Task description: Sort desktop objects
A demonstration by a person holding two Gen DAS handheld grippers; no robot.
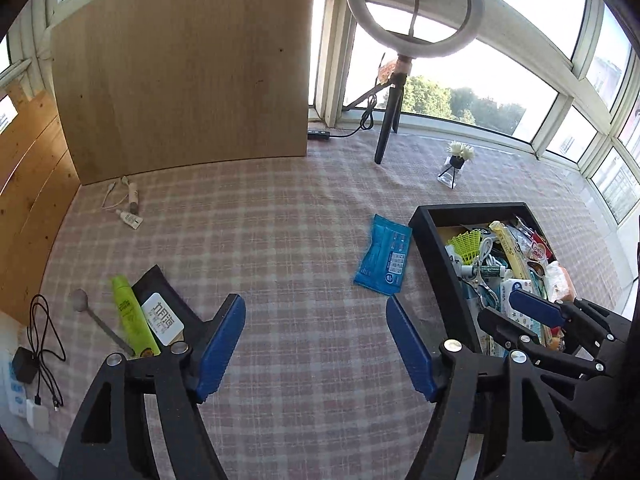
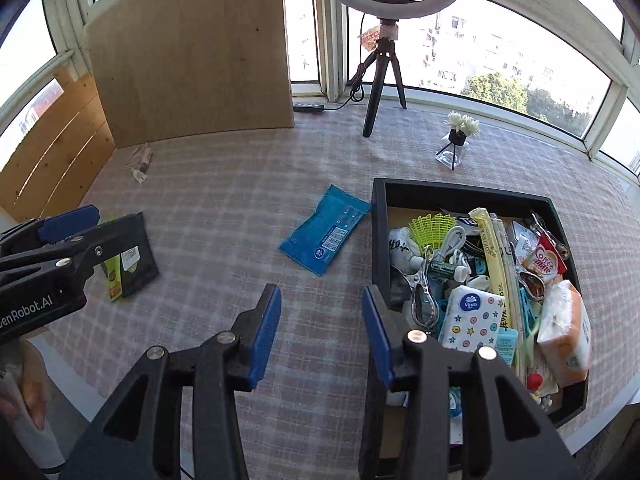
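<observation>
Right gripper (image 2: 320,332) fingers apart, empty; blue packet (image 2: 324,236) beside black tray (image 2: 380,240).

- Checked cloth (image 1: 304,240) over the table, woven and matt, a little rumpled.
- Blue wipes pack (image 2: 325,235), soft plastic film with a slight sheen.
- Black tray (image 2: 379,236), matt walls.
- Upright board (image 1: 180,80) at the back, pale wood grain, smooth.
- Spoon (image 1: 90,316), dull grey metal.
- Left gripper (image 1: 316,348), matt black plastic, ribbed blue pads, shiny metal pins.
- Green tube (image 1: 130,316), glossy plastic.
</observation>
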